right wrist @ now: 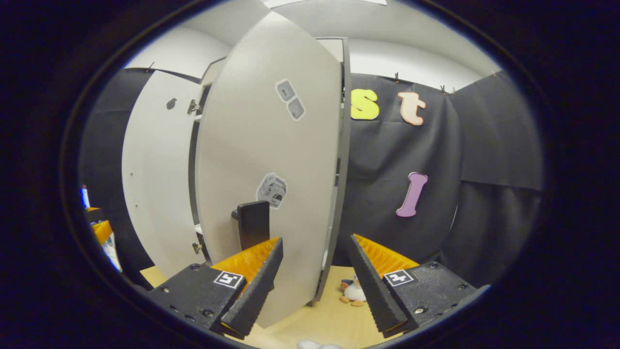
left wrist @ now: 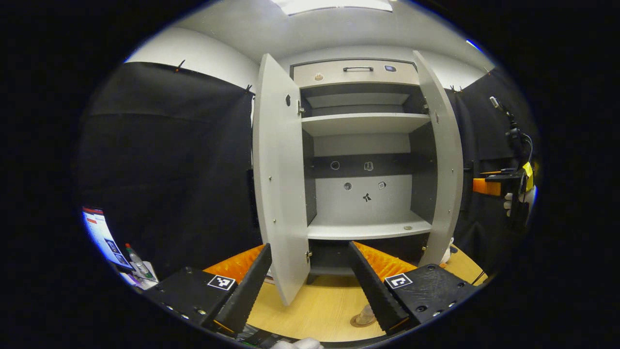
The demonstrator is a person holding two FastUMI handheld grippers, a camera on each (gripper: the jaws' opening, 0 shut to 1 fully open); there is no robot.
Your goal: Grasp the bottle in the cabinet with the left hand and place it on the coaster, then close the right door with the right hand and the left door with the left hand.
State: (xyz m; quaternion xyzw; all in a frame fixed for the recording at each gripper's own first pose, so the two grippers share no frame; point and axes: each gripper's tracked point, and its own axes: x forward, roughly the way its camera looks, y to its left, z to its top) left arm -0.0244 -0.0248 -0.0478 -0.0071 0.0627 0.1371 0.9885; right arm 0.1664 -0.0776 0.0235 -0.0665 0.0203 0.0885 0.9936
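In the left gripper view we faced the cabinet [left wrist: 363, 160] head-on at the centre of the frame, with both doors swung open: the left door [left wrist: 278, 194] stood edge-on toward us left of centre, and the right door [left wrist: 443, 169] angled out right of centre. The shelves inside looked bare apart from small stickers on the back panel and a small round thing on the lower shelf [left wrist: 368, 228]. The left gripper [left wrist: 310, 286] sat at the bottom of the frame with its fingers spread wide and nothing between them. Low in the frame, just left of its right finger, we saw the coaster [left wrist: 362, 320] on the wooden table [left wrist: 315, 310], with the base of a clear bottle [left wrist: 368, 312] standing on it, mostly hidden by that finger. At the right edge of the frame a gloved hand [left wrist: 508, 203] held the other gripper. In the right gripper view the right gripper [right wrist: 315, 286] was also spread open and empty, close to the outer face of the right door [right wrist: 271, 184], whose dark handle [right wrist: 253, 223] stood just above its left finger. A small penguin toy [right wrist: 353, 292] lay on the table near the bottom centre.
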